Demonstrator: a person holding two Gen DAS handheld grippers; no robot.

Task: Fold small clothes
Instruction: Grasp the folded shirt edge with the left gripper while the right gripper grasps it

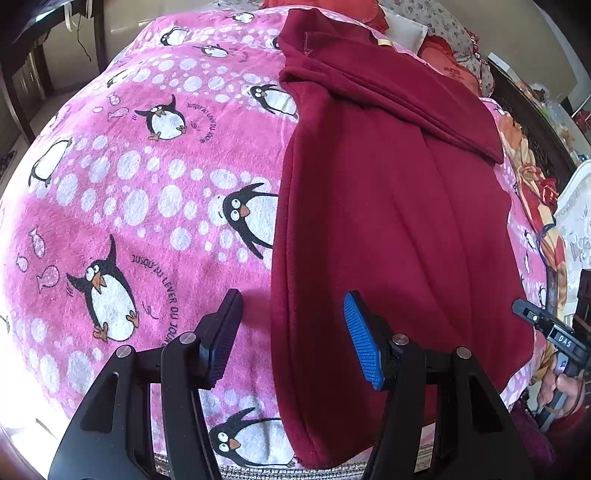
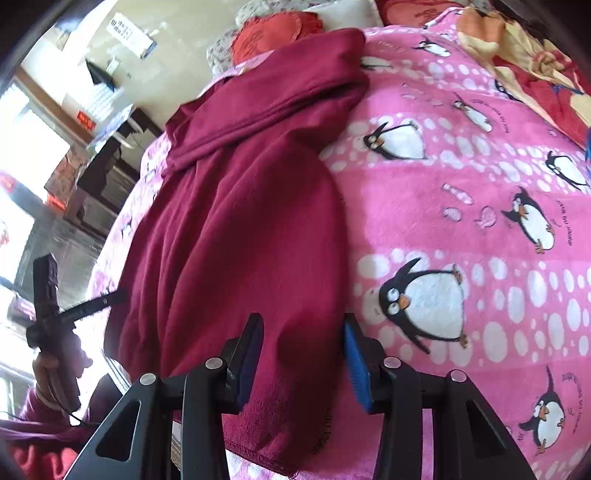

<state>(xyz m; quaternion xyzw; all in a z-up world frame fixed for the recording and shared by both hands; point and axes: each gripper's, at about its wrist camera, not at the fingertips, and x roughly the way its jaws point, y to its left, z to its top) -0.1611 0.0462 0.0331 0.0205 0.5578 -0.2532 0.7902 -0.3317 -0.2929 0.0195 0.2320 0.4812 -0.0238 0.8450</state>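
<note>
We note the left gripper (image 1: 293, 336) nearest the lens in its own view, jaws spread wide and released — one finger over the blanket (image 1: 122, 192), the blue-padded one over the left edge of the garment (image 1: 388, 221), nothing pinched between them. In the right wrist view the right gripper (image 2: 303, 358) straddles the garment's near right edge; cloth lies between the pads (image 2: 356, 373), with a gap visible on both sides, so we read it as not clamped. The garment, dark red fleece, lies flat on the pink penguin blanket, its hem toward us at the bed's near edge and its body running away from the cameras. Farther up, a sleeve (image 1: 417, 99) is folded across the chest, and beyond it the collar end shows a small tan label (image 1: 384, 43). At the frame edge of each view we see the other gripper held in a hand (image 2: 55, 373) — the right one at the far right of the left view, the left one at the far left of the right view. Past the garment: red cushions (image 2: 273, 31) and a floral quilt (image 1: 439, 26) at the head of the bed.
</note>
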